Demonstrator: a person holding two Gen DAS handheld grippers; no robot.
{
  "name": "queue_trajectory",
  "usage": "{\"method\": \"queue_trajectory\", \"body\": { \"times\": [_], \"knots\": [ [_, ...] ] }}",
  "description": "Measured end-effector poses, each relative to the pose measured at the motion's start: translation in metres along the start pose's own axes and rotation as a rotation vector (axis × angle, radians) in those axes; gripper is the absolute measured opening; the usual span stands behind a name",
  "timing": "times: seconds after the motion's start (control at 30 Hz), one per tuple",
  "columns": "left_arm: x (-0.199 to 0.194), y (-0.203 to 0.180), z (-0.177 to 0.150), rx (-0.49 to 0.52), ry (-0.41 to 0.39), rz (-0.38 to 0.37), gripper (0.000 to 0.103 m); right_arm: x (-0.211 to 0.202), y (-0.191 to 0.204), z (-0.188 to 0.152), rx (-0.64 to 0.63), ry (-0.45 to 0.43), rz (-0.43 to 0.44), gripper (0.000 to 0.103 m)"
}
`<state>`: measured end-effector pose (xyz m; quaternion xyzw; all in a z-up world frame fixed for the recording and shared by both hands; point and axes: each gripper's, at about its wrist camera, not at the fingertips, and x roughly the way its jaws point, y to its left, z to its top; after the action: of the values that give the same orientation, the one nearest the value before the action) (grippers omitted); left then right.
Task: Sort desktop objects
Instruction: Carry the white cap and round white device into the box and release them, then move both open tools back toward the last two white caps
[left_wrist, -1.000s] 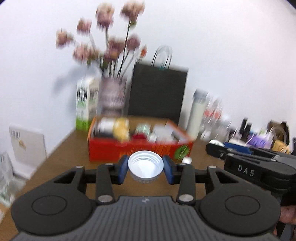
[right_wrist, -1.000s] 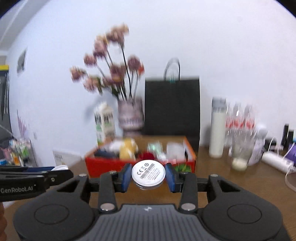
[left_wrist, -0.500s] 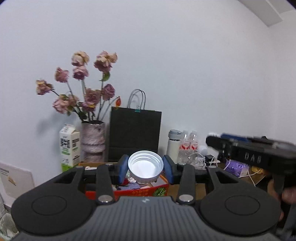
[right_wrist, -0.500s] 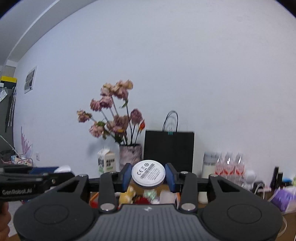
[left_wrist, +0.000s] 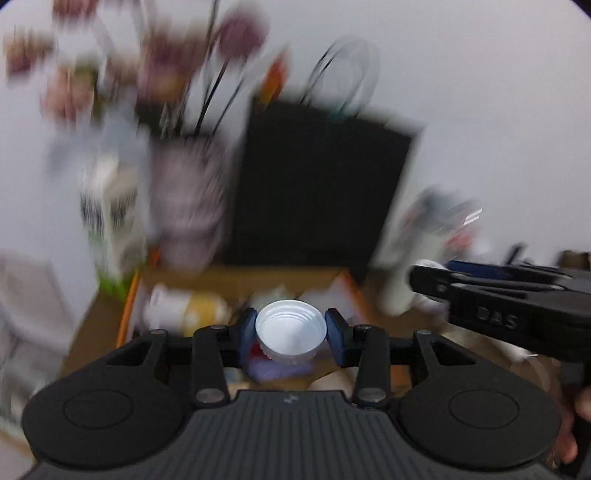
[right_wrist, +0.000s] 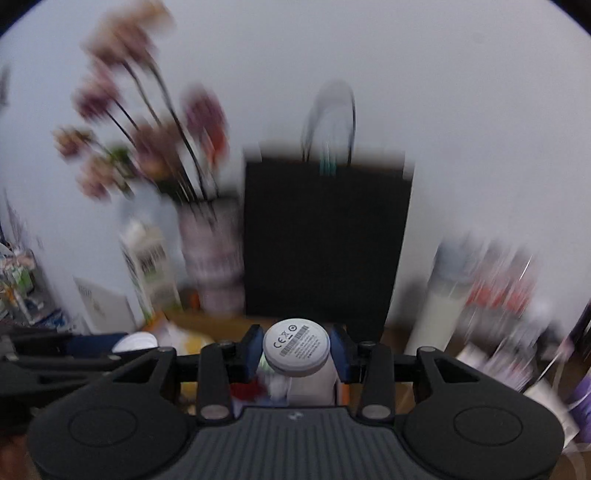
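We read "DAS" in raised letters on the side of the black right gripper (left_wrist: 517, 317) where it crosses the left wrist view. On the white round disc (right_wrist: 296, 347) clamped between the right gripper's blue pads (right_wrist: 252, 349) we make out a "CE" mark, a small circled symbol and a barcode, with finer print lines too small to read. The milk carton (right_wrist: 147, 266) carries dark printing, but blur leaves it illegible.
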<state>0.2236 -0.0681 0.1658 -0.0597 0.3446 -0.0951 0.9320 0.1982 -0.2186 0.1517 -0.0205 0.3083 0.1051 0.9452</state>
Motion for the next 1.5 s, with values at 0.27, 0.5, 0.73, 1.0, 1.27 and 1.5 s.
{"method": "queue_trajectory", "body": {
  "times": [0.27, 0.5, 0.73, 1.0, 1.27, 1.5],
  "knots": [
    [0.122, 0.022, -0.031, -0.083, 0.2, 0.009, 0.041, 0.134, -0.007, -0.043, -0.022, 0.263, -0.009, 0.038],
    [0.155, 0.025, -0.051, -0.065, 0.313, 0.004, 0.041, 0.189, 0.003, -0.069, -0.112, 0.334, -0.085, 0.039],
    [0.145, 0.04, -0.04, -0.121, 0.332, -0.005, 0.065, 0.189, 0.003, -0.069, -0.123, 0.367, -0.082, 0.039],
    [0.092, 0.066, -0.035, -0.085, 0.264, 0.031, 0.081, 0.158, 0.0, -0.083, -0.055, 0.4, -0.034, 0.049],
    [0.043, 0.065, -0.054, 0.004, 0.195, 0.045, 0.085, 0.122, 0.008, -0.103, 0.004, 0.408, -0.023, 0.058],
    [0.017, 0.064, -0.054, 0.022, 0.195, 0.087, 0.092, 0.093, 0.023, -0.088, -0.054, 0.361, -0.09, 0.065]
  ]
}}
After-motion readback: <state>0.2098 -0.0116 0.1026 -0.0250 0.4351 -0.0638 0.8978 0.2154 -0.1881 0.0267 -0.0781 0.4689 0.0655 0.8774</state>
